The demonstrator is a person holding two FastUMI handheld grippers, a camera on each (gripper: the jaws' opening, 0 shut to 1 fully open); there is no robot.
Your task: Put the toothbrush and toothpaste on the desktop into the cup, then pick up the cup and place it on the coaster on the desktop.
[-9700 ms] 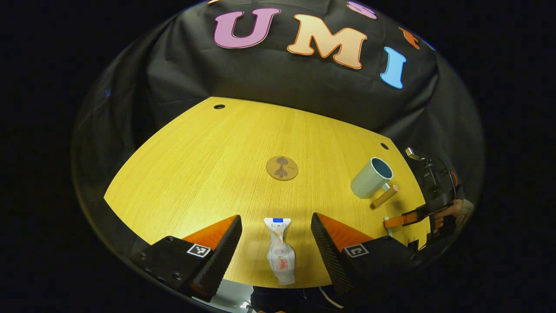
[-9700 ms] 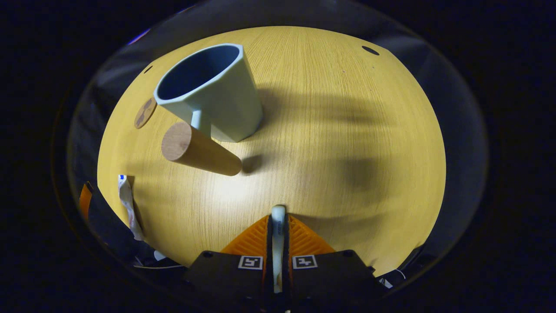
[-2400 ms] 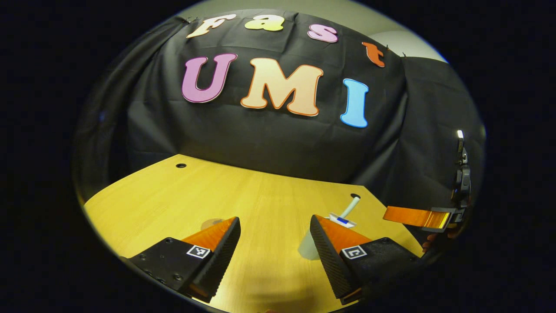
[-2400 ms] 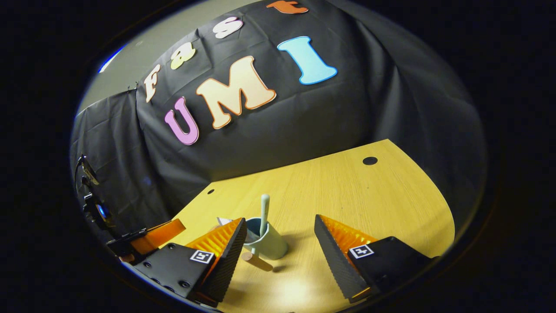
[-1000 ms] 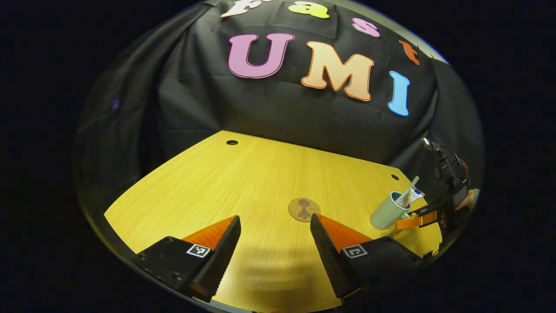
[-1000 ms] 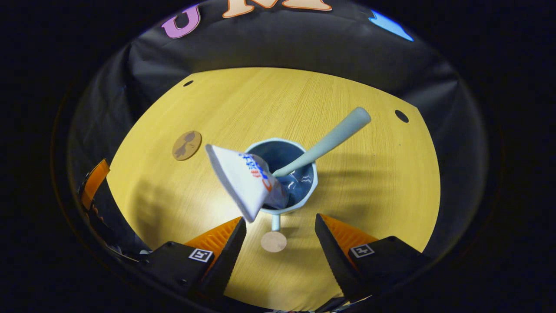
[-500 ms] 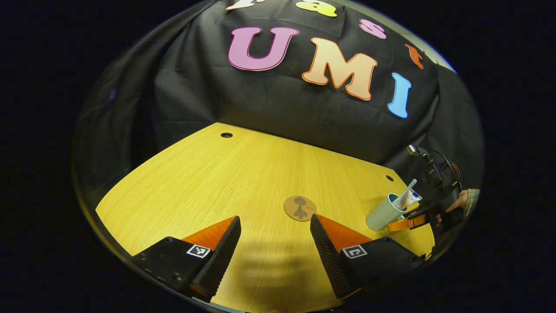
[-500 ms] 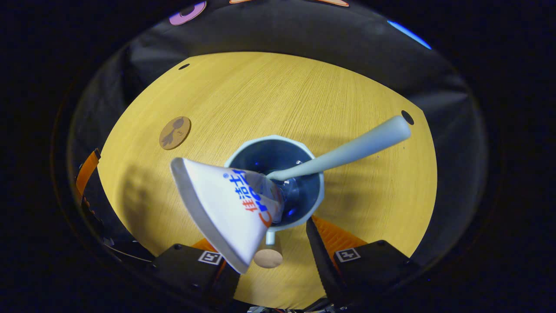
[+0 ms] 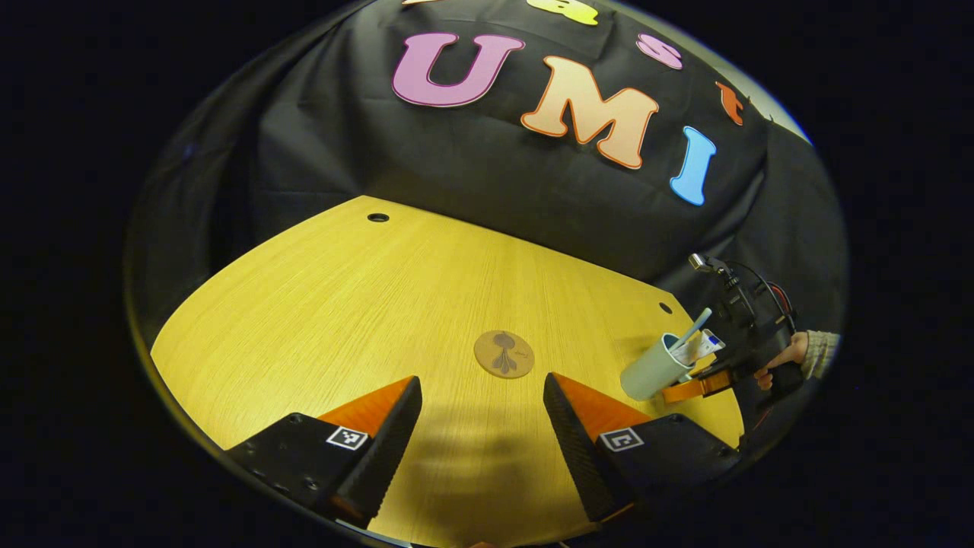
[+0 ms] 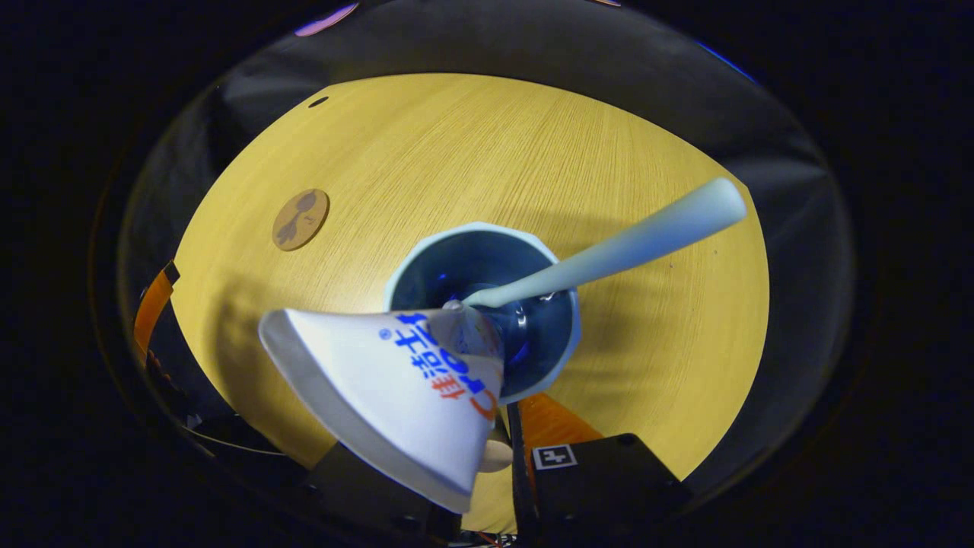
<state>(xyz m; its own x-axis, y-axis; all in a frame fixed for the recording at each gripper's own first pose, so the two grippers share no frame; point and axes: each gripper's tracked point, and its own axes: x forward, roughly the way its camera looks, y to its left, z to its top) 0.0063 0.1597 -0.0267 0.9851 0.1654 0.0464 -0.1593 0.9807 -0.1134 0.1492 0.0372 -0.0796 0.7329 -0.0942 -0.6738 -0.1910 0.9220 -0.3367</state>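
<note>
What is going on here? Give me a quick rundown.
A person holds a pair of tongs in each hand. The toothbrush and toothpaste already stand in the cup. The right tongs look closed on the cup's wooden handle, though the tube hides one finger. The left tongs hang open above the desktop, near the coaster. The cup is not yet on the coaster.

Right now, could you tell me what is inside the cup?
The pale blue cup holds a toothbrush leaning out to one side and a white toothpaste tube sticking out towards the camera. The tube covers the near rim; the toothbrush's lower end is hidden in the cup.
</note>
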